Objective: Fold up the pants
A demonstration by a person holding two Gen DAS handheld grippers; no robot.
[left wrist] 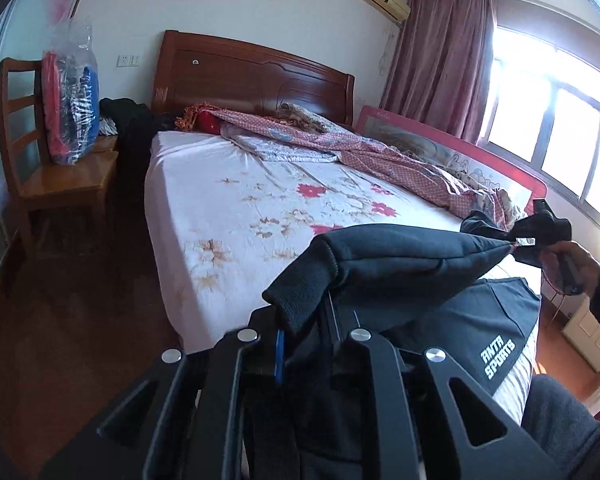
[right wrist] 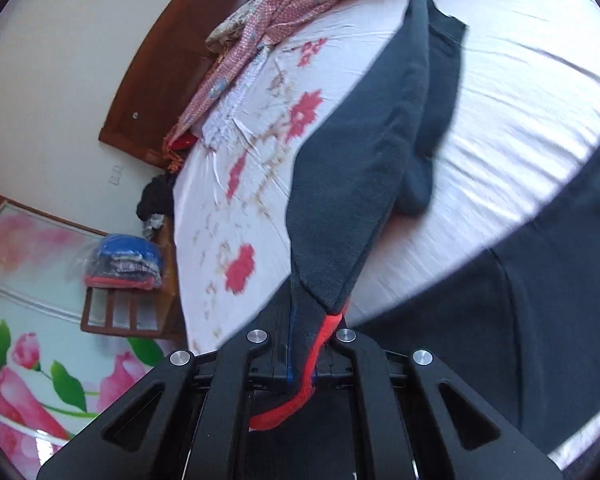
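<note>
**A:** What is the left claw (left wrist: 306, 334) doing?

**B:** It is gripping the pants (left wrist: 400, 264) by a ribbed cuff, with its jaws pressing together on the dark cloth. From there the fabric is stretching across to the right claw (left wrist: 518, 242), which is pinching the other end just above the bed (left wrist: 204, 208).

**A:** And is the right claw holding firmly?

**B:** It is. In its own camera the jaws are sitting closed on a dark edge with a red trim (right wrist: 312, 364), and the pants (right wrist: 352, 184) are running away from it over the floral sheet (right wrist: 240, 216). A hand (left wrist: 572, 268) in a dark sleeve is holding that claw at the right side of the left view.

**A:** So where are the pants lying?

**B:** One part is hanging taut between the two claws, raised off the mattress. Another part, carrying white lettering (left wrist: 498, 360), is resting on the near corner of the bed, below the stretched piece.

**A:** What else is showing around the bed?

**B:** A pink patterned quilt (left wrist: 380, 152) is lying crumpled along the far side, near the wooden headboard (left wrist: 256, 76). A wooden chair (left wrist: 56, 184) is standing beside the bed, bearing a clear bag of folded clothes (left wrist: 74, 96). Pink curtains (left wrist: 444, 60) are hanging by a bright window (left wrist: 556, 120).
</note>
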